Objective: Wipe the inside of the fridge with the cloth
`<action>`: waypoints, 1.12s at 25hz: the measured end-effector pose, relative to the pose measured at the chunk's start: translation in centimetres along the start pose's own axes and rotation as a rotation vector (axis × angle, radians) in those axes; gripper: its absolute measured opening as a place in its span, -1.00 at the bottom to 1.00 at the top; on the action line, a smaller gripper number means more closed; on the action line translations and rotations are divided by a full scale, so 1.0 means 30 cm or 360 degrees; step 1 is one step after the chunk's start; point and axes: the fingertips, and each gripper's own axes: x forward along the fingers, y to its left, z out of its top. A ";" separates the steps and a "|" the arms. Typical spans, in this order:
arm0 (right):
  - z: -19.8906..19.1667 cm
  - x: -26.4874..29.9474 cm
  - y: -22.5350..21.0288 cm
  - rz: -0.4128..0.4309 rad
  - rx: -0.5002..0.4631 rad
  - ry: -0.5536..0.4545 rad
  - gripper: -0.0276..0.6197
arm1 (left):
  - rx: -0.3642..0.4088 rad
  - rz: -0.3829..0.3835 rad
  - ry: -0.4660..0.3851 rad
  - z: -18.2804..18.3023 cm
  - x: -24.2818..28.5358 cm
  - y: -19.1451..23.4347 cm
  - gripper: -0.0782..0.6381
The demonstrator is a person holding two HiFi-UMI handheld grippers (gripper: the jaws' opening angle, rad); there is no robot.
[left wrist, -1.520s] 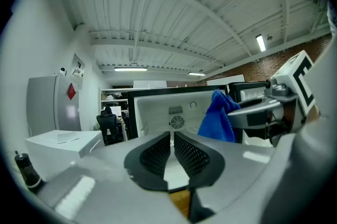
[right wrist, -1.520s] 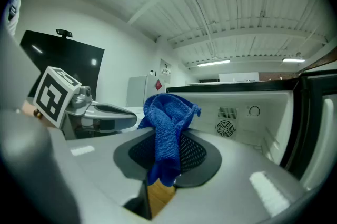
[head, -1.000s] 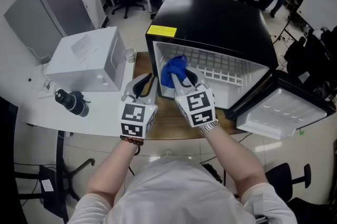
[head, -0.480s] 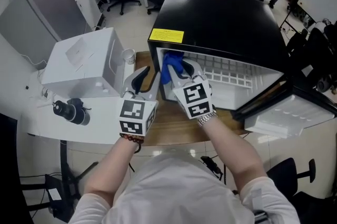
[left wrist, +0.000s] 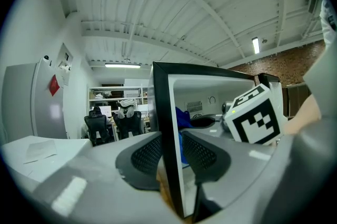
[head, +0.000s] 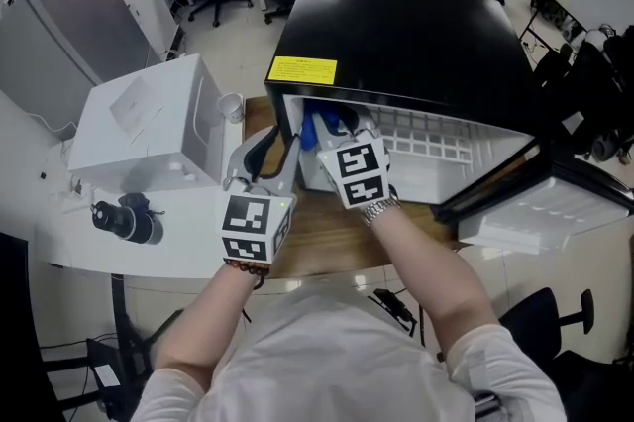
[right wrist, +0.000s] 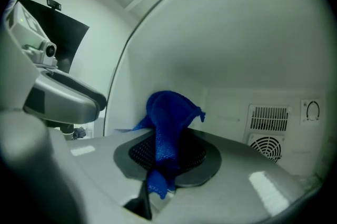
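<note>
The black mini fridge stands on the wooden table with its door swung open to the right. My right gripper reaches into its white inside near the left wall, shut on the blue cloth. In the right gripper view the cloth bunches up between the pads. My left gripper straddles the front edge of the fridge's left wall; its jaws have just been opening. A thin gap shows beside the right pad, and the cloth is seen beyond it.
A white box-shaped appliance sits left of the fridge, with a small cup and a black gadget near it. The open door juts out at right. A wire shelf and a rear vent lie inside.
My right gripper has carried the cloth deeper into the fridge, close to the left wall. The left gripper has slid forward onto the fridge's left front edge.
</note>
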 end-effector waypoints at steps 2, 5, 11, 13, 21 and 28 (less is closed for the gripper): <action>-0.007 0.018 -0.017 -0.0015 0.0041 0.0000 -0.68 | 0.0000 0.0010 0.0000 -0.002 0.000 0.001 -0.47; -0.014 0.039 -0.039 -0.0035 0.0067 0.0011 -0.69 | -0.0013 0.0035 -0.0002 -0.002 -0.007 0.010 -0.45; -0.022 0.081 -0.085 -0.0084 0.0078 0.0038 -0.69 | -0.0040 0.0031 0.0017 -0.008 0.013 0.020 -0.43; -0.022 0.094 -0.096 -0.0101 0.0088 0.0043 -0.68 | -0.0046 0.0027 0.0013 -0.003 0.017 0.018 -0.43; -0.020 0.144 -0.155 -0.0186 0.0109 0.0062 -0.68 | -0.0032 0.0019 0.0009 -0.002 0.027 0.012 -0.42; -0.038 0.183 -0.194 -0.0241 0.0174 0.0112 -0.68 | -0.0026 0.0022 0.0017 0.005 0.027 0.010 -0.40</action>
